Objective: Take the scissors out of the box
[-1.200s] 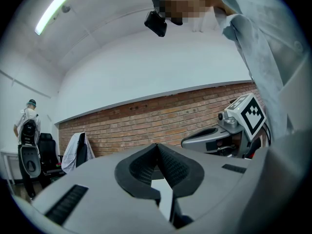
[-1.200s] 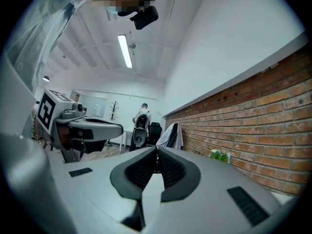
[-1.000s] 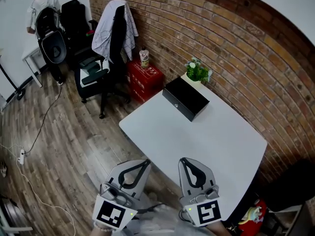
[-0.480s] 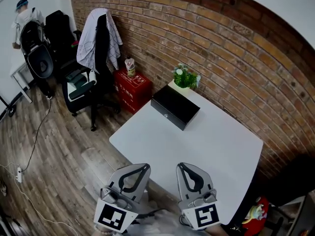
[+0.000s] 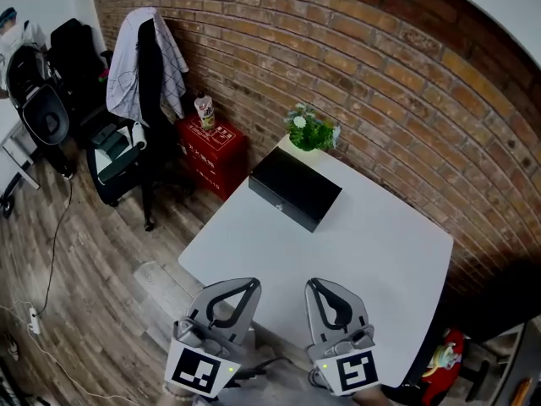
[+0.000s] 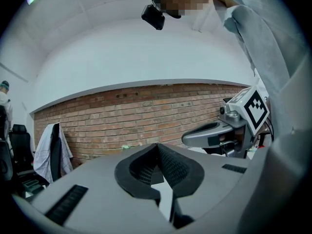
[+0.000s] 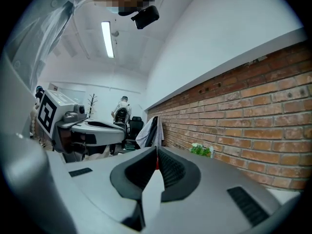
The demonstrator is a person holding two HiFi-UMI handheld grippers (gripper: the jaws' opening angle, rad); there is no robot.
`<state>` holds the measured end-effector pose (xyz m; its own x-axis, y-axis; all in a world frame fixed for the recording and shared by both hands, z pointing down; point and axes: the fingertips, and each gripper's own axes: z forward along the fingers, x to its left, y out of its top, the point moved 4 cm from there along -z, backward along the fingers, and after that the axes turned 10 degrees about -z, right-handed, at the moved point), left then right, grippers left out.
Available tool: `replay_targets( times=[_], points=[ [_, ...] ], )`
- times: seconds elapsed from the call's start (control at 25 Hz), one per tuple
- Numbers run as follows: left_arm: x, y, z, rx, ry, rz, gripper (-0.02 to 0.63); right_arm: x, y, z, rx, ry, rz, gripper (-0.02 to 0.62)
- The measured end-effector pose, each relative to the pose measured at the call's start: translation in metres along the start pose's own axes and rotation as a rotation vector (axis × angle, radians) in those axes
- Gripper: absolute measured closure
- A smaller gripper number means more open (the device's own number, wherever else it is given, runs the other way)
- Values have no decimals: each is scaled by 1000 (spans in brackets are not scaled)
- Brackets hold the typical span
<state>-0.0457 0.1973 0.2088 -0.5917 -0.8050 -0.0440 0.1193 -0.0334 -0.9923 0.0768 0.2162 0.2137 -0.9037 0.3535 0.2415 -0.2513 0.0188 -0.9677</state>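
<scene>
The shut black box (image 5: 296,189) on the worktop (image 5: 380,252) is hiding its inside from me. The head view's bottom edge is cutting off my hands behind the left tool (image 5: 250,286) and right tool (image 5: 313,286). The left edge is cropping a far-off person (image 5: 10,17).

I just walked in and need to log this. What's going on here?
A person holds the left gripper and right gripper over the near edge of a white table. Both are shut and empty. The black box sits closed on the far side beside a small plant, well away from both grippers. No scissors are in sight, so the box has not yet been opened.
</scene>
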Motion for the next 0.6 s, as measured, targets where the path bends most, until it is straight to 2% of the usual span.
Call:
replay_targets(
  times=[0.36,0.6],
  points=[
    [53,-18,49,13,-70,-22,588,-18,-18,49,65,-62,18,551],
    [79,-33,78,23,-125,-31,588,-21,-34,79,108,-70,19,551]
  ],
)
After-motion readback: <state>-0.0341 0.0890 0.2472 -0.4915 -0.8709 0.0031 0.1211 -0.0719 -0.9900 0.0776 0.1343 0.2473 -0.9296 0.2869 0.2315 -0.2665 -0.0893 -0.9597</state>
